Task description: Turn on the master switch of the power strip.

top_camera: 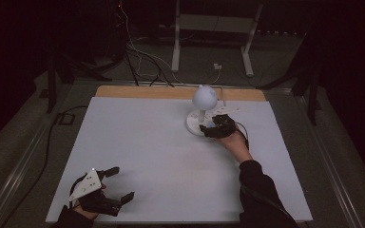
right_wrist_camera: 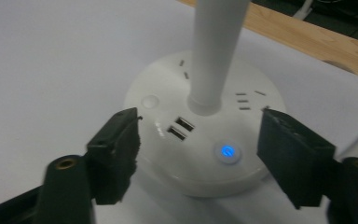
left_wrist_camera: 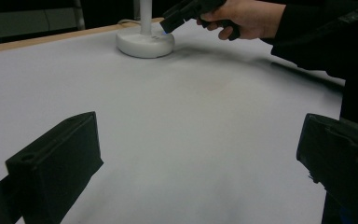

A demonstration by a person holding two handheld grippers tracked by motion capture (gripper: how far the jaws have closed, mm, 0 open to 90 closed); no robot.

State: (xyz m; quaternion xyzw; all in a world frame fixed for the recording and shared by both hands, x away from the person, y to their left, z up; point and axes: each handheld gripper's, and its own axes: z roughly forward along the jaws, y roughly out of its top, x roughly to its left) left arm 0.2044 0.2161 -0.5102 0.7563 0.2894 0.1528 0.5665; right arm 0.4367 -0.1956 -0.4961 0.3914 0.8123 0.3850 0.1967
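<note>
Dim room, white tabletop (top_camera: 147,152). Right gripper (right_wrist_camera: 200,140) jaws parted, empty, straddling lamp base (right_wrist_camera: 168,98); blue-lit power button (right_wrist_camera: 227,151) between them. Left gripper (top_camera: 116,185) parked, jaws spread. Keep tips off USB ports (right_wrist_camera: 181,129); press squarely on button.

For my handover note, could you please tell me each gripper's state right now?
Left gripper: open, holding nothing.
Right gripper: open over the lamp base, gripping nothing.

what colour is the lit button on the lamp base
Blue, on the white lamp base; the button shows best in the right gripper view.

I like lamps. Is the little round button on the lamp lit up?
Yes, lit: the power button on the lamp base glows blue.
</note>
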